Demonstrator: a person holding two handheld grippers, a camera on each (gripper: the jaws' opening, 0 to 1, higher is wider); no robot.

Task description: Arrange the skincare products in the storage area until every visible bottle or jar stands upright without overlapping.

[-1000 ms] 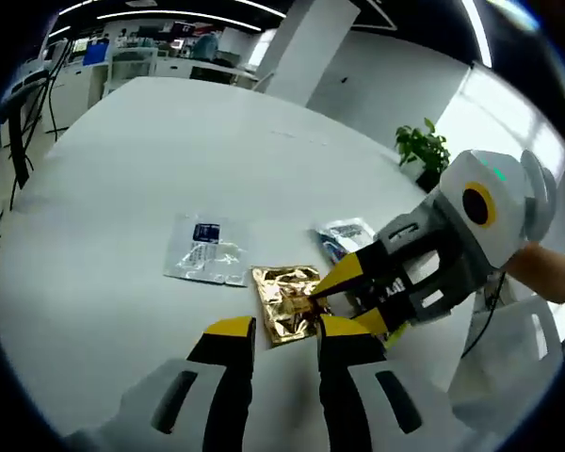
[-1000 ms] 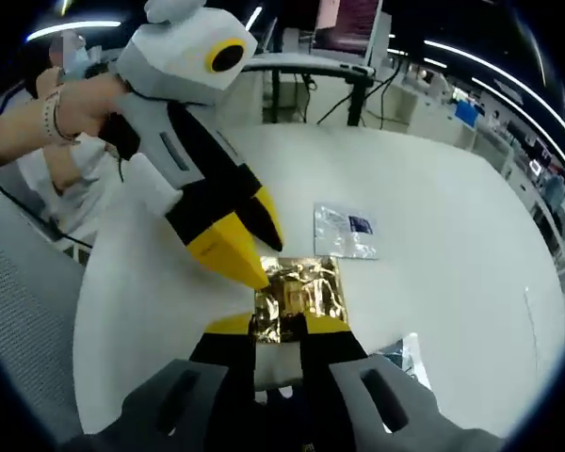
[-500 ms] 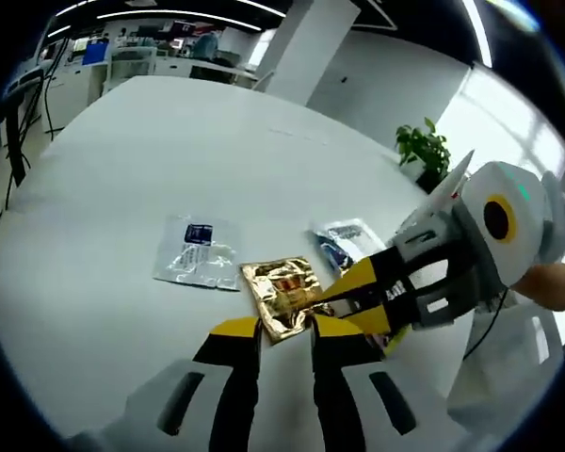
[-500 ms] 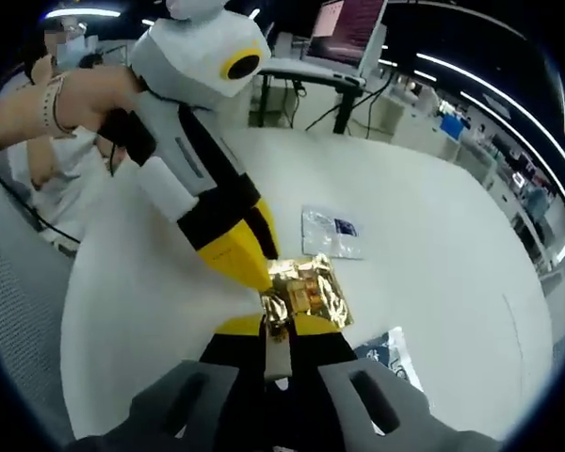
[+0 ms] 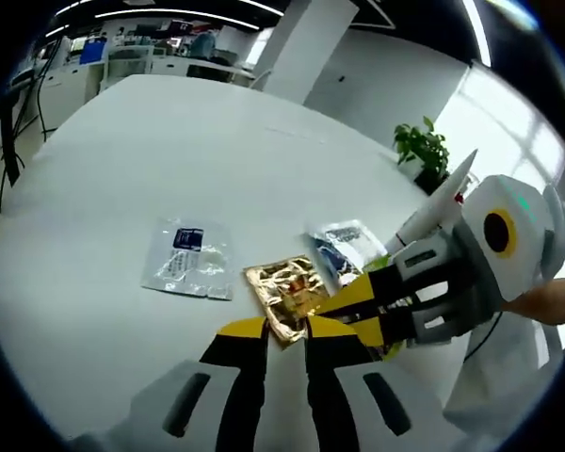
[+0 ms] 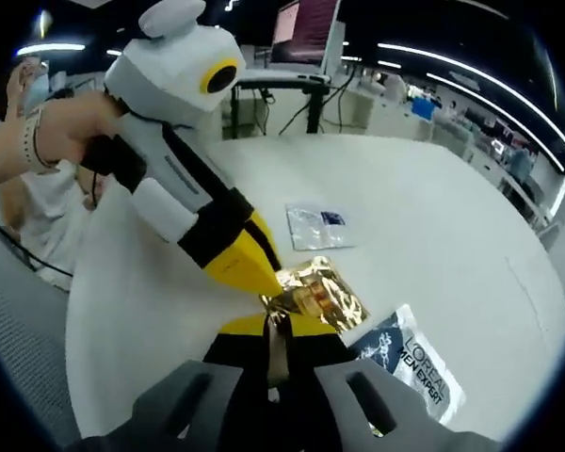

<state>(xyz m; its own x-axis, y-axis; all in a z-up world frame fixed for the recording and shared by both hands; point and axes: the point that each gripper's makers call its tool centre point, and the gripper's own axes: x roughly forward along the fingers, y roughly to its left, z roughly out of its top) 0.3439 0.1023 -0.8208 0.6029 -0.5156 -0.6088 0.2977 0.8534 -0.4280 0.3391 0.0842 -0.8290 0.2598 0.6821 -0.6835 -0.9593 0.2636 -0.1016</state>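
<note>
Both claws on the gold sachet (image 5: pixel 287 294), near the table (image 5: pixel 169 160) edge closest to the person.

Left claw (image 5: pixel 284 331): yellow tips pressed nearly together at the sachet's near edge. Looks clenched on it, but can't tell for sure whether foil sits between the tips or just beyond them. In the right gripper view, same claw (image 6: pixel 264 282) comes in from the left, tip touching the sachet's (image 6: pixel 315 294) corner, held by a hand (image 6: pixel 71 127).

Right claw (image 6: pixel 271 331): clenched, jaws shut on the sachet's near corner, foil pinched between the tips and lifted slightly off the table (image 6: pixel 433 235). In the left gripper view, right claw (image 5: pixel 334 303) enters from the right, yellow fingers (image 5: pixel 353 297) reaching to the sachet's right edge.

Other items flat on the table, well in from the edges:
- clear sachet with dark label (image 5: pixel 185 271), apart from the gold one, toward the table centre; seen too in the right gripper view (image 6: pixel 317 226).
- blue-and-white L'Oreal sachet (image 6: pixel 412 360), just beside the gold one, near the table edge; in the left gripper view (image 5: pixel 344 247) partly behind the right claw.

Potted plant (image 5: pixel 422 151) beyond the far table edge.
</note>
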